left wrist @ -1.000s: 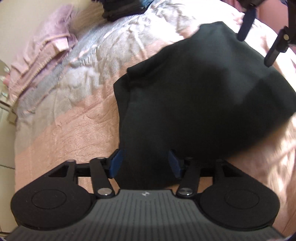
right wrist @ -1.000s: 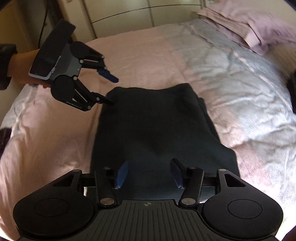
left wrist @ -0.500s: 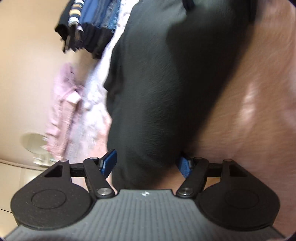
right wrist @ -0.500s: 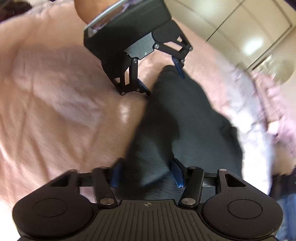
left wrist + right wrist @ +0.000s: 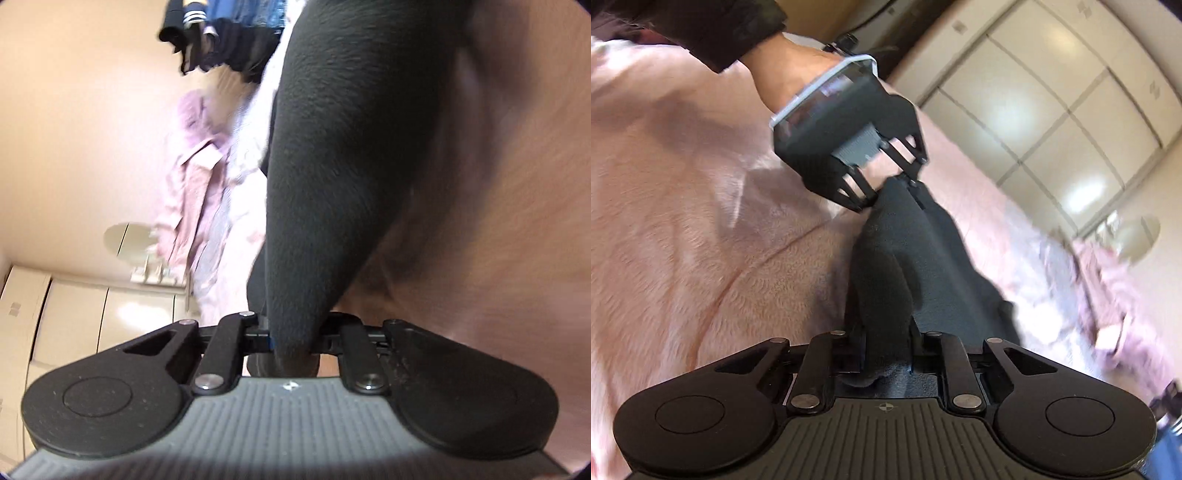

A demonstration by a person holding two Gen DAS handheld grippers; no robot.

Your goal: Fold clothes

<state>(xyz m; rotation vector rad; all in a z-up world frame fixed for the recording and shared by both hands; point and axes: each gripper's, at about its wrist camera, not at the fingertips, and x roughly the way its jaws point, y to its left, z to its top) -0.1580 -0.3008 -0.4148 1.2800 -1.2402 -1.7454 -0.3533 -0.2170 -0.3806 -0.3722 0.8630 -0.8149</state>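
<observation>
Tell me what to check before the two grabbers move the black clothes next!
1. Left gripper shut on the black garment: ok, cloth is bunched between its fingers.
2. Right gripper shut on the garment's other end: ok, fabric is pinched between its fingers.
3. Garment stretched between both grippers, not sagging loose: ok, in the right wrist view it runs in one band from one gripper to the other.
4. Edges lined up for a neat fold: cannot tell, the pictures are blurred and too close.
5. Pink bedspread not caught in either grip: ok at the left gripper; cannot tell at the right.
6. Pile of other clothes out of the way: ok, it lies far off.
</observation>
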